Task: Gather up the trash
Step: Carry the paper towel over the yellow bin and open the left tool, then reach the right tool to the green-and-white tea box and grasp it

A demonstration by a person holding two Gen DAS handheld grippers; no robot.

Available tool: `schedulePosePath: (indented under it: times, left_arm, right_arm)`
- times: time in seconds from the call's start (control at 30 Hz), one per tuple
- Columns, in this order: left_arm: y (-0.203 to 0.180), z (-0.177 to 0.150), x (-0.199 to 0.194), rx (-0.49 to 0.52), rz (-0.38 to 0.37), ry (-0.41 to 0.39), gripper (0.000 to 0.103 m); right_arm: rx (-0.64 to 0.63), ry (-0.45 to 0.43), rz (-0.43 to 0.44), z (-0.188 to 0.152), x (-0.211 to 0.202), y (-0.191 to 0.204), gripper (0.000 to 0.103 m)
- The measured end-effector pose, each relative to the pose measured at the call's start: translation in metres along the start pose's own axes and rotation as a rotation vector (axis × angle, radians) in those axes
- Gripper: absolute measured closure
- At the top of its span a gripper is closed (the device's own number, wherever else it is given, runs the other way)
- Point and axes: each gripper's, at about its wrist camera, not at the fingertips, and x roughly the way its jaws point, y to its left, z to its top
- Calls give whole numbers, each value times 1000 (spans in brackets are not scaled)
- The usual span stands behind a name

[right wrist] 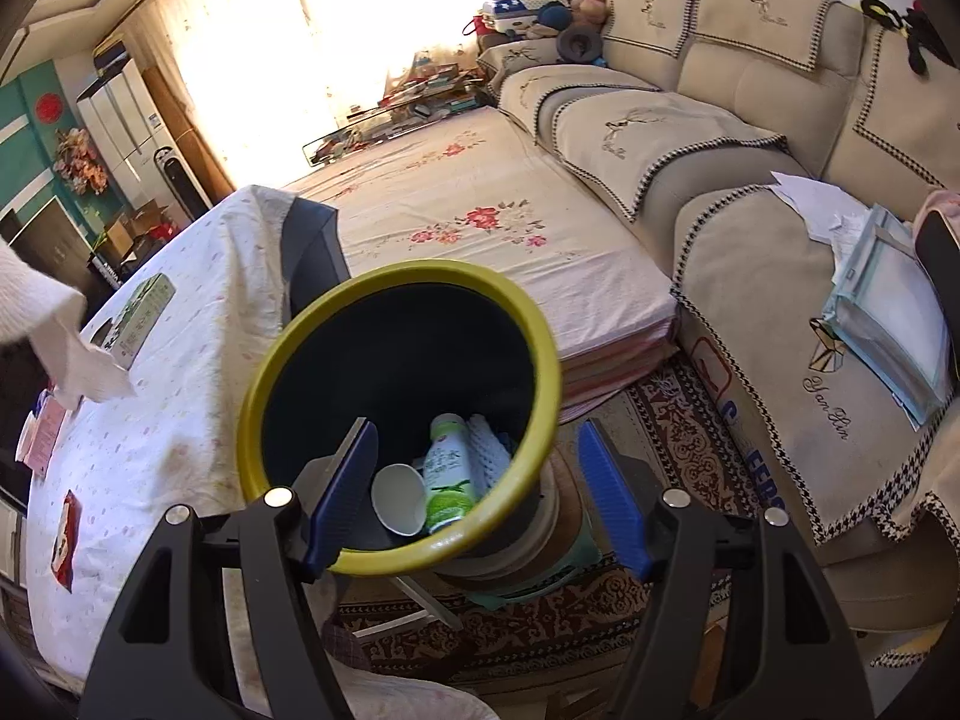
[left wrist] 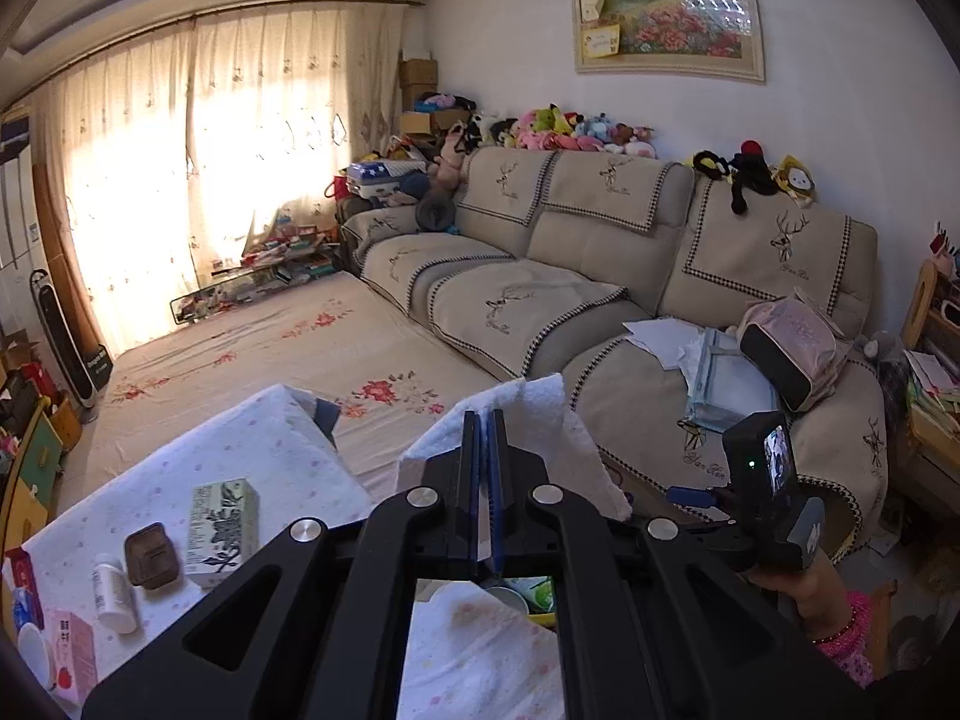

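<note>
My left gripper [left wrist: 483, 420] is shut on a white paper tissue [left wrist: 540, 420] and holds it up in the air above the table; the tissue also shows at the left edge of the right wrist view [right wrist: 54, 336]. My right gripper [right wrist: 474, 468] is open and empty, its blue fingers [right wrist: 348, 480] spread over the near rim of a black bin with a yellow rim [right wrist: 282, 354]. Inside the bin lie a white paper cup [right wrist: 399, 498], a green-labelled bottle [right wrist: 447, 474] and a white foam net. The right gripper's body shows in the left wrist view [left wrist: 762, 480].
A table with a white dotted cloth [left wrist: 252, 438] holds a green box [left wrist: 222, 531], a brown dish [left wrist: 150, 555], a white pill bottle [left wrist: 114, 594] and pink packets [left wrist: 69, 654]. A red snack packet [right wrist: 65, 540] lies on it. A beige sofa [left wrist: 600, 276] stands to the right, a floral mattress [right wrist: 480, 204] ahead.
</note>
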Motion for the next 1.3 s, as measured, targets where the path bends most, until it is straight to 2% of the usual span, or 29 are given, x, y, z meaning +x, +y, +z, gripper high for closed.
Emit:
schedulePosePath:
  times: [0.2,0.4,0.47,0.5,0.53,0.63,0.8,0.9,0.97,1.13,1.3]
  left_arm:
    - [-21,-12,89,-11,-47,110,100]
    - [-31,-36,152,-35,-63,194,97]
    - [-31,-48,169,-49,-54,233,71]
    - [-31,-52,175,-48,-46,246,48]
    - [-30,-58,179,-44,-36,258,38]
    - [-29,-68,182,-43,-34,282,38]
    - [-14,-76,141,-87,-38,237,37]
    - [-1,-83,98,-131,-24,184,30]
    - [11,-91,66,-162,-4,155,30]
    - [52,-126,-15,-261,110,109,28]
    - [102,-177,-97,-386,306,79,28]
  right_arm:
    - [44,-1,-17,-5,-3,-30,37]
    - [82,4,-20,-7,-1,-50,37]
    - [85,11,-17,-8,2,-52,37]
    - [84,14,-15,-8,3,-52,37]
    - [81,16,-11,-9,4,-51,37]
    - [71,23,-3,-9,6,-46,37]
    - [54,25,8,-10,7,-36,37]
    - [35,31,13,-10,8,-26,37]
    - [12,38,23,-11,9,-14,37]
    - [-91,65,77,-17,14,34,37]
    - [-257,98,180,-33,16,117,37]
